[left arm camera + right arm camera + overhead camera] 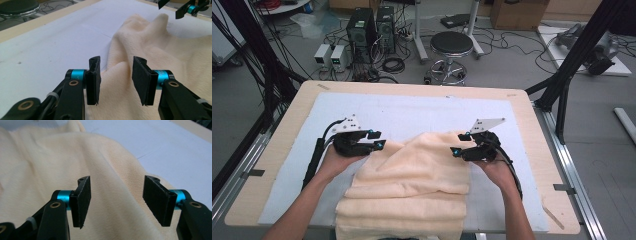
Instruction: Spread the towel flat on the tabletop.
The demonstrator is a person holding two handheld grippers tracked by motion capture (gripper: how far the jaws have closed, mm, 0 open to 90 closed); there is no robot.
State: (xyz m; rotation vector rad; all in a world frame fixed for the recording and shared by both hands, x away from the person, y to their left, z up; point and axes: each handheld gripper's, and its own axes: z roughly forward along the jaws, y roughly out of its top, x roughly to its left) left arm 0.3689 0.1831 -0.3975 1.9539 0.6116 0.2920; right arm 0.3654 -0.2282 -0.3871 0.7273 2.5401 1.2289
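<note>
1. Your left gripper point(378, 139) sits at the left edge of the cream towel point(412, 175), and your left hand point(334, 162) grasps it from behind. In the left gripper view its jaws stand apart, with a raised fold of the towel point(150, 75) between them; the pads do not press on the cloth, so it is released.

2. Your right gripper point(460, 143) is at the towel's right edge, near the far right corner of the pile, held by your right hand point(497, 170). In the right gripper view its jaws gape wide over the towel point(75, 157) — nothing is pinched between them.

3. The towel lies on the white mat point(412, 112) that covers the wooden table point(287, 130), in the near middle of it. It is folded into loose layers: the upper layer is rumpled and bunches up between your two grippers, while the lower layers stack flat toward you and hang a little over the near table edge.

4. In the left gripper view a peak of cloth stands up at the towel's far side — your right gripper point(190, 8) shows just beyond it, apart from the fabric.
</note>
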